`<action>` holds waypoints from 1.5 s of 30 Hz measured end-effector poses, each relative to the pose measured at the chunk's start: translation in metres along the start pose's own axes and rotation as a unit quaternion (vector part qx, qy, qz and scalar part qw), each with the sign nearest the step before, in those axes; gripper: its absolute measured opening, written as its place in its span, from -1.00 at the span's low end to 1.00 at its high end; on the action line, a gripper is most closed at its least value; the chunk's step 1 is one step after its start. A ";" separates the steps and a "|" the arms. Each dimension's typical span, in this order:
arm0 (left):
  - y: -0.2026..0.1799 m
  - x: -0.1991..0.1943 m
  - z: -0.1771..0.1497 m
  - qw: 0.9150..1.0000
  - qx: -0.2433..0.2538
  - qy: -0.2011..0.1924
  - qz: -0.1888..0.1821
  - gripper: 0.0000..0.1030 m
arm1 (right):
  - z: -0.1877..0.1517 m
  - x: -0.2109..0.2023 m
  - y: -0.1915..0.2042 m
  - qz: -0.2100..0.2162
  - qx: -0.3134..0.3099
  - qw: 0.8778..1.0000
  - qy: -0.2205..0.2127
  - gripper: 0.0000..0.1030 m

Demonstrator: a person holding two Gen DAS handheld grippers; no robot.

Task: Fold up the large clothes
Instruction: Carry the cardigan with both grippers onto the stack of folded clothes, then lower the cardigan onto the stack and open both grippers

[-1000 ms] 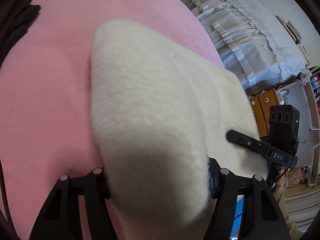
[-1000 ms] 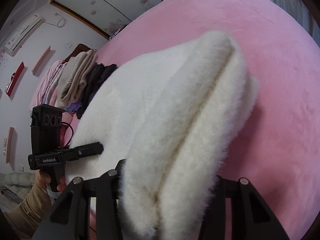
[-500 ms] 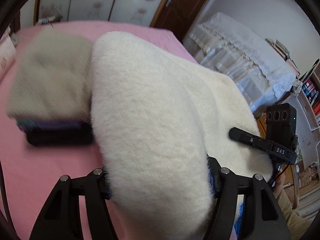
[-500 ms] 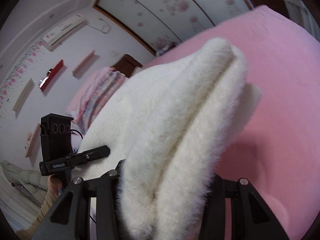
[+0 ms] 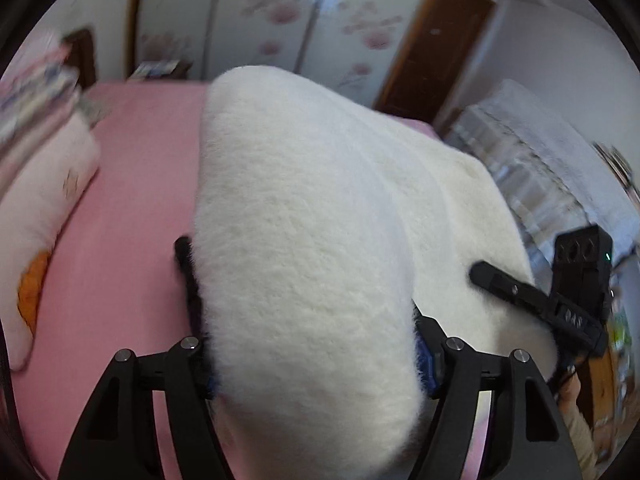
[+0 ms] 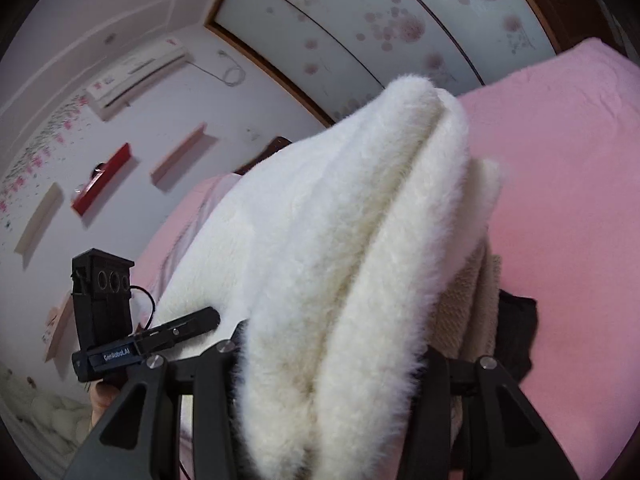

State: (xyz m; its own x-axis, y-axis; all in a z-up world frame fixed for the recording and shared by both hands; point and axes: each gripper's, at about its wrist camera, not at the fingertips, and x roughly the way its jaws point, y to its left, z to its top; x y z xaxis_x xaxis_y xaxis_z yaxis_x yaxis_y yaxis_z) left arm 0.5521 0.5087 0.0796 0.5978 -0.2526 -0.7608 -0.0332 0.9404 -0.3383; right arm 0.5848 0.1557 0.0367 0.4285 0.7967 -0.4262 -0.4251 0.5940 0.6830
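Observation:
A thick white fleece garment point(image 5: 300, 200), folded into a bundle, hangs above the pink bed point(image 5: 132, 200) between both grippers. My left gripper point(image 5: 316, 360) has the bundle's near end between its fingers; the jaws are opening, but the fleece still fills the gap against both pads. In the right wrist view my right gripper point(image 6: 332, 364) is shut on the other end of the garment point(image 6: 360, 200). Each camera shows the other tool: the right gripper point(image 5: 540, 304) and the left gripper point(image 6: 176, 328). The fingertips are buried in the fleece.
Folded clothes lie under the bundle: a beige piece point(image 6: 468, 304) on a black one point(image 6: 516, 332), whose edge also shows at left point(image 5: 184, 264). A pale pillow point(image 5: 36, 220) lies at the bed's left. A wardrobe and a door stand beyond the bed.
Both grippers have carried the white bundle up and across the bed, over the folded stack. The stack now lies mostly hidden beneath it. The left jaws stand slightly wider.

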 end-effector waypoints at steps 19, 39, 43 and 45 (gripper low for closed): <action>0.079 0.038 -0.035 0.997 -0.060 -0.025 0.045 0.96 | -0.048 0.122 -0.010 -0.146 -0.043 0.984 0.089 0.40; 0.006 0.024 -0.076 0.990 -0.025 -0.050 0.130 0.96 | -0.072 0.050 0.033 -0.212 -0.175 0.960 0.060 0.51; -0.020 0.003 -0.088 0.986 -0.009 -0.070 0.150 0.96 | -0.077 0.024 0.045 -0.204 -0.181 0.961 0.050 0.51; -0.042 -0.014 -0.099 0.985 -0.002 -0.082 0.150 0.96 | -0.082 0.004 0.051 -0.204 -0.185 0.960 0.046 0.51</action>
State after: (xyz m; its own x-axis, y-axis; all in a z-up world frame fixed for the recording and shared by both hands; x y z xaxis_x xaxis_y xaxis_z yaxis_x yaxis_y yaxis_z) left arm 0.4660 0.4503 0.0494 0.6815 0.0764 -0.7278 -0.2303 0.9664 -0.1142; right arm 0.4991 0.1988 0.0210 0.5546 0.4854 -0.6759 -0.4978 0.8444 0.1979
